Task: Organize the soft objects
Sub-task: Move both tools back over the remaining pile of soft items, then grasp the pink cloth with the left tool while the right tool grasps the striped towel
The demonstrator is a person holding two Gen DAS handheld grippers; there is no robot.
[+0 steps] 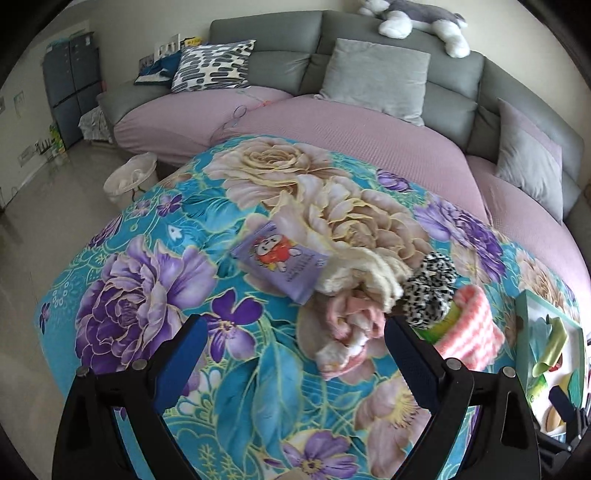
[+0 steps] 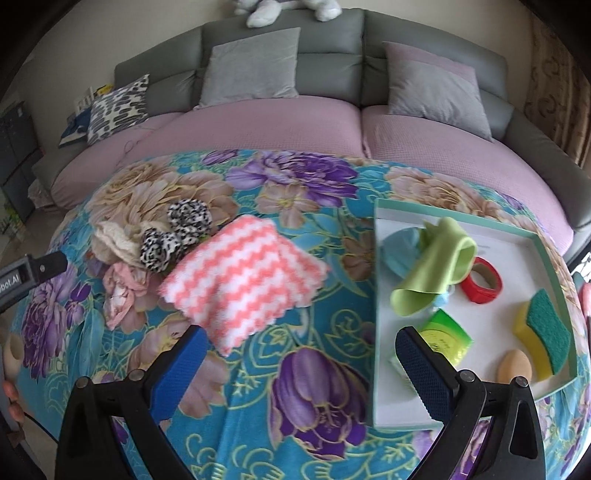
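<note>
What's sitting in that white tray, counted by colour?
Green: 2, the cloth and the packet
Blue: 1, a soft lump under the cloth
Red: 1, the tape roll
Yellow and green: 1, the sponge
Tan: 1, the egg-shaped puff
Total: 6 in the tray

plush toy point(image 2: 288, 9): cut off by the top edge of the right wrist view; head unseen
tray point(image 1: 524, 314): cut by the right edge in the left wrist view; far side out of view
green packet point(image 2: 447, 334): partly behind a right gripper finger; print unreadable
blue cloth point(image 2: 400, 251): mostly under the green cloth point(image 2: 436, 266)
shelf items point(image 1: 168, 48): too small to tell
</note>
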